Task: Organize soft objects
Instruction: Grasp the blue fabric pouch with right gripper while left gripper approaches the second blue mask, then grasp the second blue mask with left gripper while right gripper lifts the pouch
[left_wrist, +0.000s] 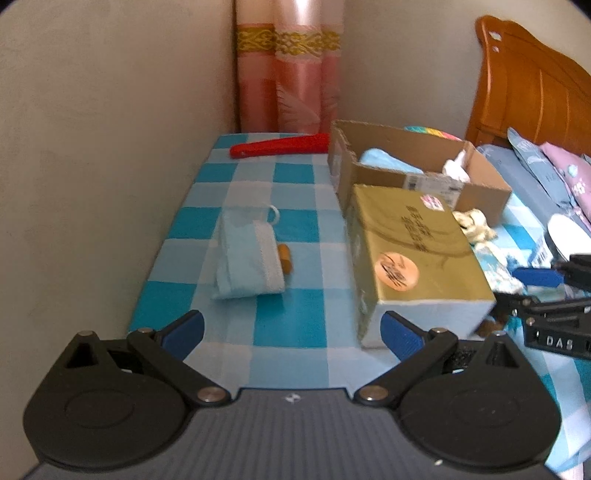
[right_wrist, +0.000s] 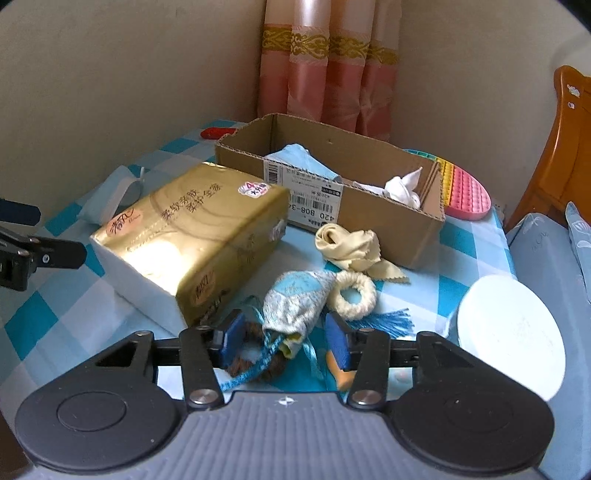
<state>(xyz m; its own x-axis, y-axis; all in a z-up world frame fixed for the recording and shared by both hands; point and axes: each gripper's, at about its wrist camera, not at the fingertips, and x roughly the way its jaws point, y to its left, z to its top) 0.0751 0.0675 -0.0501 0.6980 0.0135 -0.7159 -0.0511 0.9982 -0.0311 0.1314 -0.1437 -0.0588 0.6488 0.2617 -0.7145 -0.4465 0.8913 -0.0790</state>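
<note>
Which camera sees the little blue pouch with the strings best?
The right wrist view: the blue pouch lies whole and close, between the right gripper's fingers. The left wrist view shows only a blurred bit behind the gold tissue pack.

Worktop (left_wrist: 288, 325) with blue check cloth carries a red tool (left_wrist: 280, 146) at the far edge. Pink curtain (right_wrist: 328, 70) hangs behind. Wooden headboard (left_wrist: 532, 85) stands at right.
</note>
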